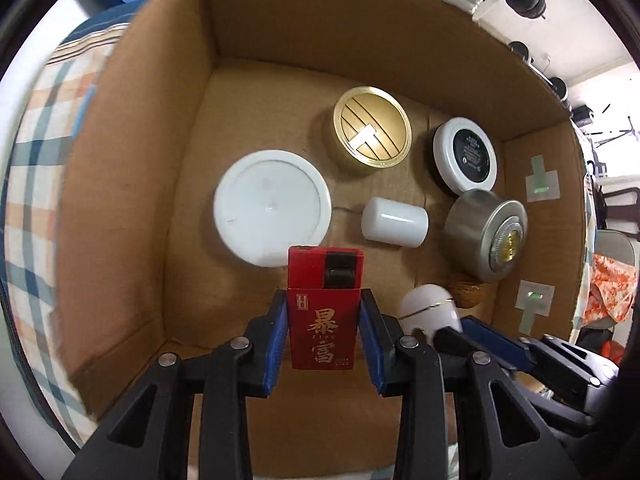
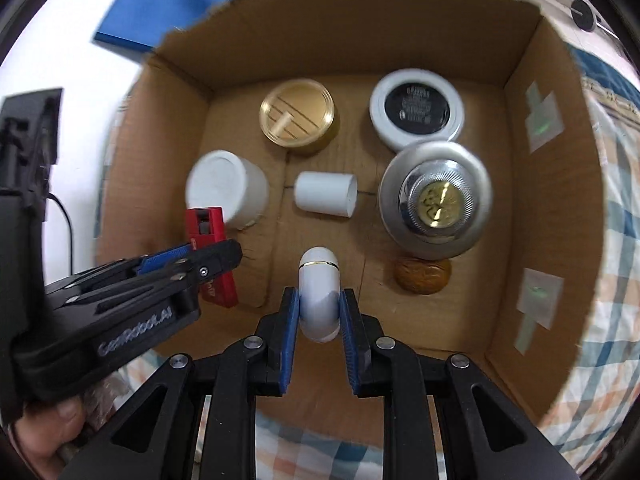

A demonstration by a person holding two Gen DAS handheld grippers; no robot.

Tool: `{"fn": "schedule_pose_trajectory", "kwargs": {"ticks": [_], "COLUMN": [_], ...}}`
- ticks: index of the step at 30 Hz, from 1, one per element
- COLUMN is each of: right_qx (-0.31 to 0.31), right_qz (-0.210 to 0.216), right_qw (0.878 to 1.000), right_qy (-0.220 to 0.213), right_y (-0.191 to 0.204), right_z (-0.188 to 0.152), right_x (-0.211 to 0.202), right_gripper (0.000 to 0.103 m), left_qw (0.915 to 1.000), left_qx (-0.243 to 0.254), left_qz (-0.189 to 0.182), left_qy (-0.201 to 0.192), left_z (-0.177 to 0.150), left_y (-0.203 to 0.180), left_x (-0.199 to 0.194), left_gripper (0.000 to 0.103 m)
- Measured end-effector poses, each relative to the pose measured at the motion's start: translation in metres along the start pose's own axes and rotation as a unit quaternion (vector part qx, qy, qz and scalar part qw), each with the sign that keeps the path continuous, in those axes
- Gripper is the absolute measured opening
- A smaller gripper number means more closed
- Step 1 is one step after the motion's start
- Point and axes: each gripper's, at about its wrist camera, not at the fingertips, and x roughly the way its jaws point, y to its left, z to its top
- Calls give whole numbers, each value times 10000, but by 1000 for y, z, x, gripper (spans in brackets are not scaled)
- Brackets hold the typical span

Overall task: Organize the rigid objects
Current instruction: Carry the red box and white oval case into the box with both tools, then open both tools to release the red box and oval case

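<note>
My left gripper point(image 1: 322, 322) is shut on a red box with gold characters point(image 1: 322, 312) and holds it over the near left of the cardboard box point(image 1: 280, 12). It also shows in the right wrist view point(image 2: 210, 256). My right gripper point(image 2: 319, 314) is shut on a white capsule-shaped container with a gold band point(image 2: 319, 292) over the box's near middle; the capsule shows in the left wrist view point(image 1: 428, 308). On the box floor lie a white round jar point(image 1: 272, 208), a gold tin point(image 1: 372, 132), a white-rimmed black compact point(image 1: 466, 154), a small white cylinder point(image 1: 394, 222), a silver tin point(image 1: 486, 234) and a brown walnut point(image 2: 423, 274).
The cardboard box sits on a plaid cloth point(image 1: 36, 128). A blue sheet point(image 2: 160, 4) lies beyond the box's far left corner. Taped tags point(image 2: 540, 120) stick to the right wall. Bare floor shows at the box's near left corner point(image 1: 192, 280).
</note>
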Motion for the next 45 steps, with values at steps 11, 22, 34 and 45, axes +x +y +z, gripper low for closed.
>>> {"fn": "schedule_pose_trajectory", "kwargs": {"ticks": [11, 22, 34, 45], "right_qx": [180, 300, 418, 434], "right_qz": [-522, -837, -1163, -1252], "right_qw": [9985, 9960, 9914, 9887], "right_qy": [33, -23, -425, -694], "right_y": [-3, -15, -27, -26], "right_z": [-2, -10, -15, -21], "right_x": [21, -3, -47, -83], "right_gripper": [22, 28, 87, 102], "left_qw": [9999, 9985, 9961, 9940], "left_qx": [55, -56, -140, -94], "left_qz": [94, 451, 581, 584], "left_qy": [90, -290, -656, -916], "left_z": [-5, -19, -25, -34], "left_y": [-6, -6, -3, -4], "left_x": [10, -18, -45, -87], "left_gripper": [32, 70, 103, 103]}}
